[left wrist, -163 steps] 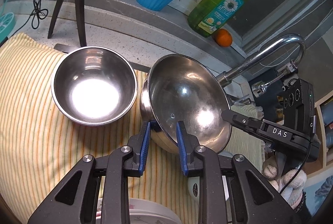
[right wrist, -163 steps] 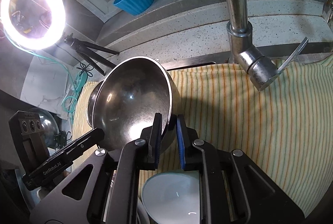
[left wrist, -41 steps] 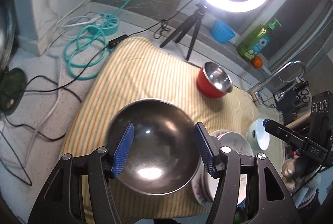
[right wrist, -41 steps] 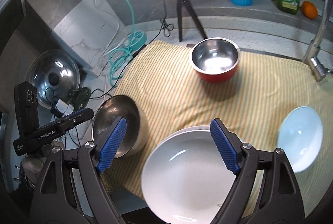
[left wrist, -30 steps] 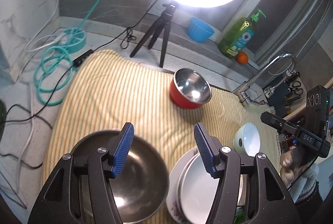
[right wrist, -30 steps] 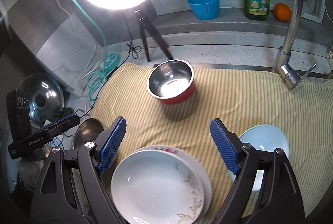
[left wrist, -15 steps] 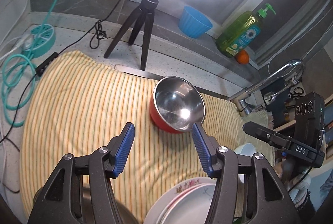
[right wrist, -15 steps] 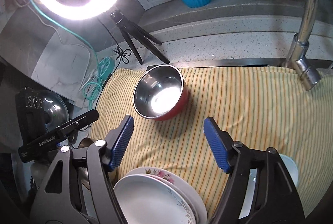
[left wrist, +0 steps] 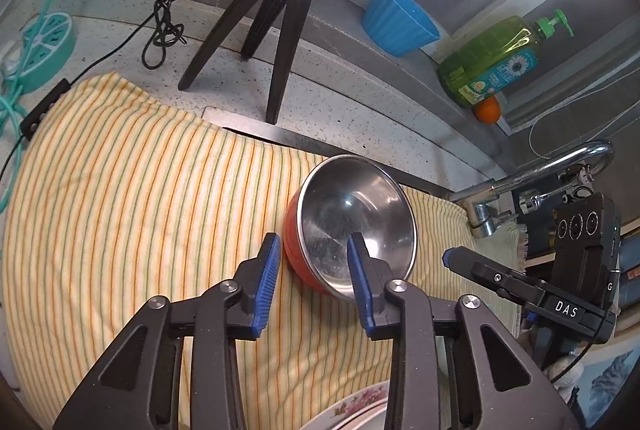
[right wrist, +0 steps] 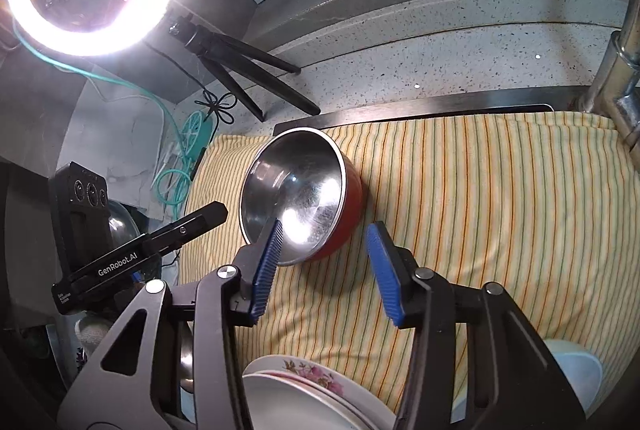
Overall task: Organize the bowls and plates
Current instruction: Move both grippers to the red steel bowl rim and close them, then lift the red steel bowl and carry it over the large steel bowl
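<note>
- Both grippers point down at one bowl, each with its jaws closing. The left gripper (left wrist: 314, 284) straddles the near left rim of the red bowl (left wrist: 352, 226): one blue pad is outside the red wall, the other inside over the steel lining. I cannot tell whether the pads touch it.
- On the other side, the right gripper (right wrist: 328, 270) has its left pad over the bowl's near rim and its right pad out over the cloth, with a fair gap between them.
- That bowl sits on the striped cloth (left wrist: 120, 210), near its far edge.
- Nearer the person, a stack of flowered plates (right wrist: 312, 390) peeks in at the bottom, with a white bowl (right wrist: 580, 370) at the lower right.
- Behind the cloth stand a tripod (left wrist: 280, 10), a blue cup (left wrist: 396, 24), a soap bottle (left wrist: 496, 62), an orange (left wrist: 488, 108) and the faucet (left wrist: 540, 174).
</note>
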